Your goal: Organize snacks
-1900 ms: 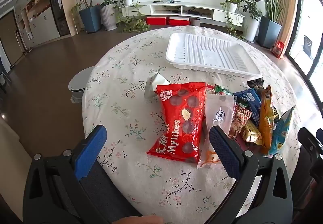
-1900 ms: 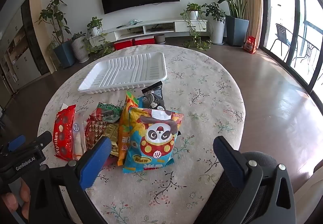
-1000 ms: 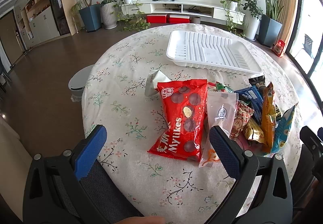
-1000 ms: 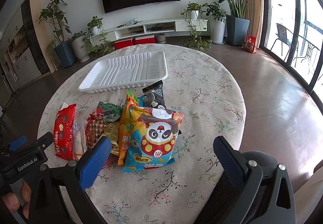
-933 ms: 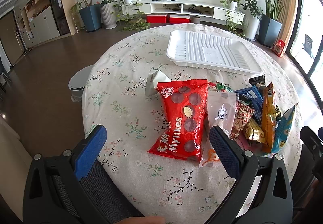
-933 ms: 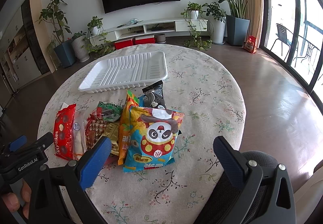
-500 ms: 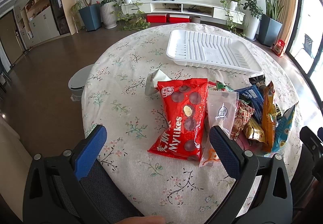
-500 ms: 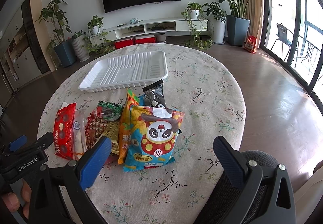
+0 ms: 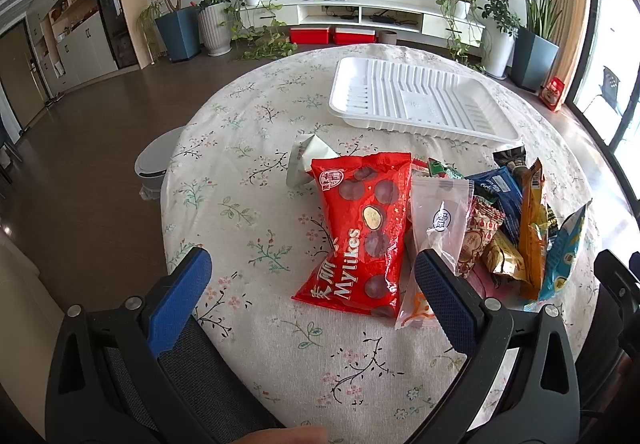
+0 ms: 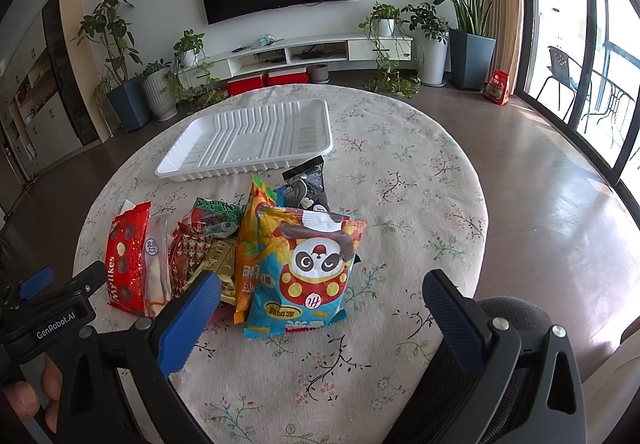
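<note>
Snack packets lie in an overlapping row near the front edge of the bench [image 10: 420, 172], which is round and covered with a floral cloth. Left gripper [image 9: 312, 288] hovers over the front edge with jaws released and nothing between them; the red Mylikes bag [image 9: 366, 228] lies just ahead. Right gripper [image 10: 320, 306] is likewise released, with the panda-print bag [image 10: 308, 268] between and just beyond its fingers.

Handling, as a judgement: these are light, air-filled foil pouches, soft and crinkly, with slick film and possibly crushable contents. Take hold at a crimped end seam or a flat side margin, with light closing force. Overlapping neighbours, such as the clear packet [image 9: 438, 216], may drag along.

White ribbed tray [image 10: 256, 138] stands empty toward the far edge, well apart from the row.
</note>
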Demonstrator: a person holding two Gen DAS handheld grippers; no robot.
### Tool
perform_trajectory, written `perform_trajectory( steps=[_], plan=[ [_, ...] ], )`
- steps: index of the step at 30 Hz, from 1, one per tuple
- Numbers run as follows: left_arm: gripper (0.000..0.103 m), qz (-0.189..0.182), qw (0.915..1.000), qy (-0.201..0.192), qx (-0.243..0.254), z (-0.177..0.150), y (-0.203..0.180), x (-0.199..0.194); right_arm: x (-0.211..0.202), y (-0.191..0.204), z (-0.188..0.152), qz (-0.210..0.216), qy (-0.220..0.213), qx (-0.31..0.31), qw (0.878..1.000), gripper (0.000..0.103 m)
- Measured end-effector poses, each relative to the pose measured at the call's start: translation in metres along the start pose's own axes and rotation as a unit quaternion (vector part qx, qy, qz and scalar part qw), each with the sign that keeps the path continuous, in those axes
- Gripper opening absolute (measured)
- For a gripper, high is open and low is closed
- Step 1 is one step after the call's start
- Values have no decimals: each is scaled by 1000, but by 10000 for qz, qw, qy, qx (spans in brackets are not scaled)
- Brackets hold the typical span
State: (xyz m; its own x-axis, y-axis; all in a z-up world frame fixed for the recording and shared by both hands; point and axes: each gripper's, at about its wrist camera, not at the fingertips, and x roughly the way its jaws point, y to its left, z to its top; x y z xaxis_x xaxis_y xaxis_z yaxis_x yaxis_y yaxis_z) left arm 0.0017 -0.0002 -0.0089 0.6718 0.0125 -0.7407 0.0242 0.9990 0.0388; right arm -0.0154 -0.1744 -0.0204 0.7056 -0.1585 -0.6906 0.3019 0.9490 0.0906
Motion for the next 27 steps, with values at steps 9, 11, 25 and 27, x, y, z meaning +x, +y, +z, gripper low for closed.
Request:
perform_trajectory(
  steps=[9,11,25,27],
  plan=[
    [103,-2,10000,19,20,-3,0,1,0,0,-1,2,12,-1,10000,103],
    [103,-1,10000,24,22,-3,0,1,0,0,-1,1,14,-2,10000,103],
    [103,1,10000,36,32,-6,0,2,1,0,-1,-1,22,-4,10000,103],
    [103,4,10000,36,31,-6,0,2,1,0,-1,2,25,-1,10000,103]
  ],
)
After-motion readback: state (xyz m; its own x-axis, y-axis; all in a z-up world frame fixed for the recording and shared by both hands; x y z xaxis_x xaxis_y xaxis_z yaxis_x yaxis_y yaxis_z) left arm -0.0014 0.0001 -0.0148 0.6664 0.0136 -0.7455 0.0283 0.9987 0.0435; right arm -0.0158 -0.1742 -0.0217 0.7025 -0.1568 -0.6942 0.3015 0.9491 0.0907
